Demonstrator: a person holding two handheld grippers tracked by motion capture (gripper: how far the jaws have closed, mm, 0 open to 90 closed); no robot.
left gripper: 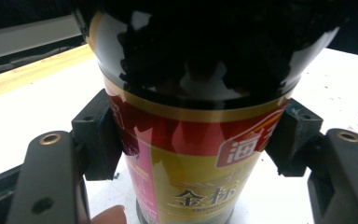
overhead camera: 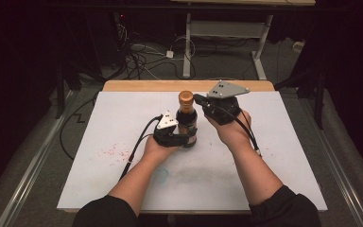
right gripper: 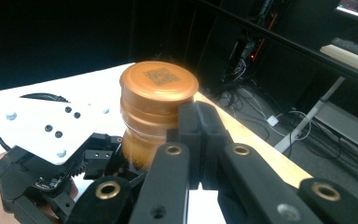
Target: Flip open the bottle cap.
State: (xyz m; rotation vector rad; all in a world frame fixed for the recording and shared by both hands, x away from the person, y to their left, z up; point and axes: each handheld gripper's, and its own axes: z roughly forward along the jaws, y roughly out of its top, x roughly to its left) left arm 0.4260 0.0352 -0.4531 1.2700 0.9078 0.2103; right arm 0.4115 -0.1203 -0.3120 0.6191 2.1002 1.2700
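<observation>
Dark glass bottle (overhead camera: pixel 187 124) stands upright on the white board (overhead camera: pixel 123 118), about mid-board and toward its far edge. Round body, narrow neck, ribbed copper-coloured plastic cap (overhead camera: pixel 185 97) with a square printed code on its flat top. Glossy label (left gripper: pixel 191 163) wraps the body: red band, gold band, a pink strip, Chinese characters.

Your left gripper (overhead camera: pixel 178 137) is clamped on the bottle's lower body. In the left gripper view one black block-shaped pad (left gripper: pixel 98 137) presses each side of the label, so it's gripping the bottle. White three-cornered plate sits on top of that gripper, just left of the bottle's shoulder.

Your right gripper (overhead camera: pixel 199 100) is right of the bottle at neck height, tip just beside the neck below the cap. In the right gripper view its two black jaws are pressed flat together with no gap and nothing between them, so closed and empty. They sit just beside the cap; I can't tell if they touch it.

Board surface is matte white, with red speckles left of the bottle and a faint teal smudge on the near side of it. Bare wood strip (overhead camera: pixel 137 85) runs along the board's far edge, behind the bottle.
</observation>
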